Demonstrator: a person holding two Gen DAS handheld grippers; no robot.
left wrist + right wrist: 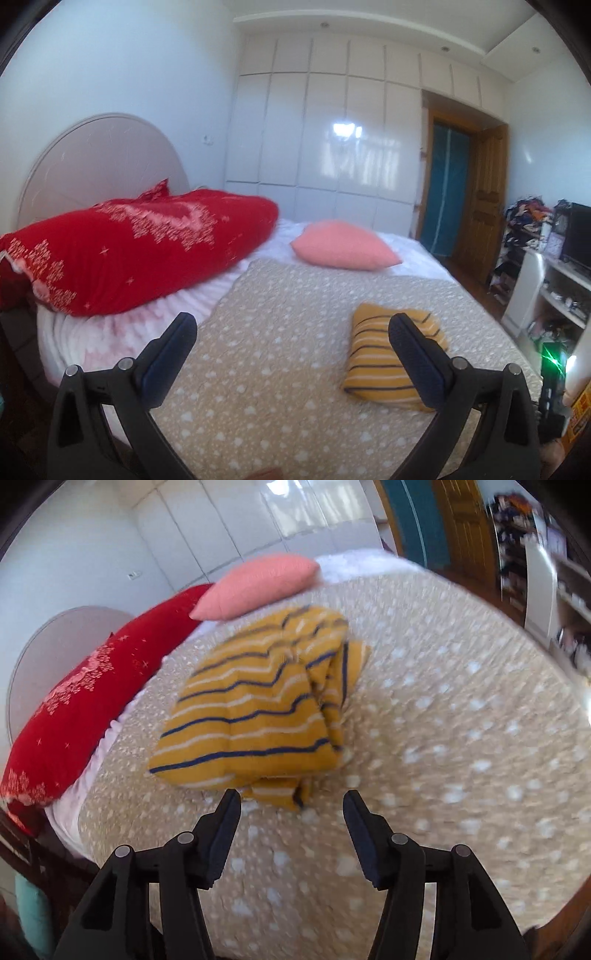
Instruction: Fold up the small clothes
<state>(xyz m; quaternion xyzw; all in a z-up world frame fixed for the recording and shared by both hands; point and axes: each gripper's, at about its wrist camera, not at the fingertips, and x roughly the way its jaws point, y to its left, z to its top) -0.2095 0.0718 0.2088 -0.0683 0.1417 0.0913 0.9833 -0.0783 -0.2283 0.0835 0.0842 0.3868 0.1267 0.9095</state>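
Note:
A small mustard-yellow garment with navy and white stripes (384, 354) (258, 709) lies folded into a thick bundle on the beige spotted bedspread (280, 332) (443, 720). My left gripper (291, 328) is open wide, raised above the bed, with nothing between its fingers; its right finger (417, 362) overlaps the garment's edge in the picture. My right gripper (291, 805) is open too, just short of the garment's near corner, holding nothing. The right wrist view is blurred.
A big red patterned pillow (129, 251) (74, 709) lies at the left by the round headboard (92, 158). A pink cushion (343, 245) (258, 585) sits at the far side. White wardrobes (332, 129), a wooden door (484, 199) and cluttered shelves (554, 280) stand beyond the bed.

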